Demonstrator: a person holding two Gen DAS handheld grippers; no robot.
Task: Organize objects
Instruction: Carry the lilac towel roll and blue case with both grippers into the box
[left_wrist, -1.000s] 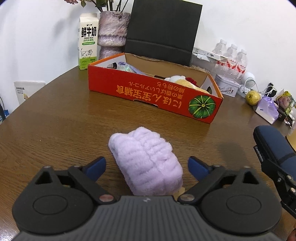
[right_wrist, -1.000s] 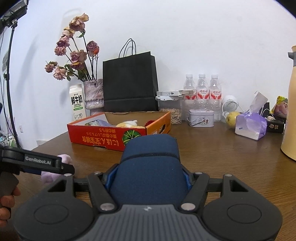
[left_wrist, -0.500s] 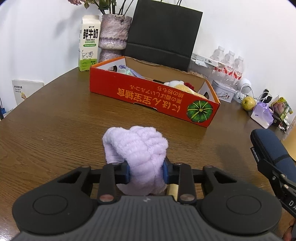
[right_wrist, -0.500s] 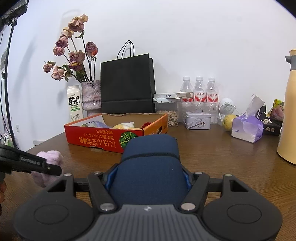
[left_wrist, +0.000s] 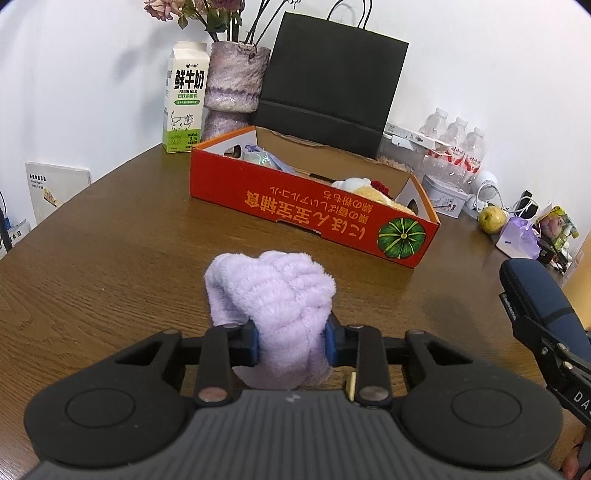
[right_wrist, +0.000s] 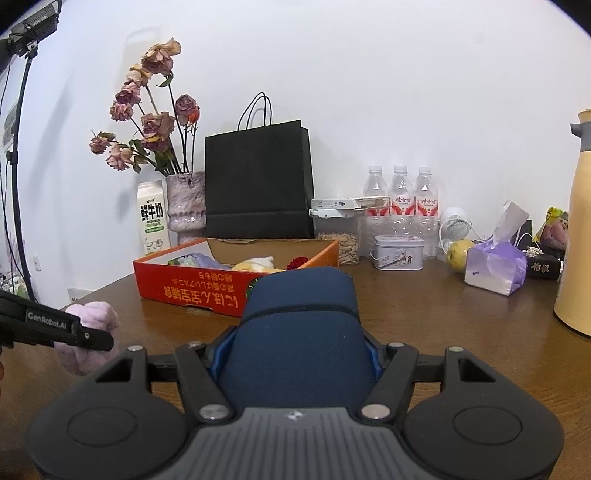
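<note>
Left gripper (left_wrist: 291, 341) clamped on fluffy lilac towel bundle (left_wrist: 275, 295), bare brown wooden table (left_wrist: 110, 258) before the red cardboard box (left_wrist: 310, 210). Right gripper (right_wrist: 295, 360) clamped on dark blue fabric case (right_wrist: 301, 328).

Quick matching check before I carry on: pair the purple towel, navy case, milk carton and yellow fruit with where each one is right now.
Things:
1. purple towel
2. navy case
3. milk carton
4. yellow fruit

Places:
A. beside the flower vase
B. clamped in the right gripper
C. next to the purple tissue pack
D. squeezed in the left gripper

Pairs: 1-D, 2-B, 3-A, 4-C
</note>
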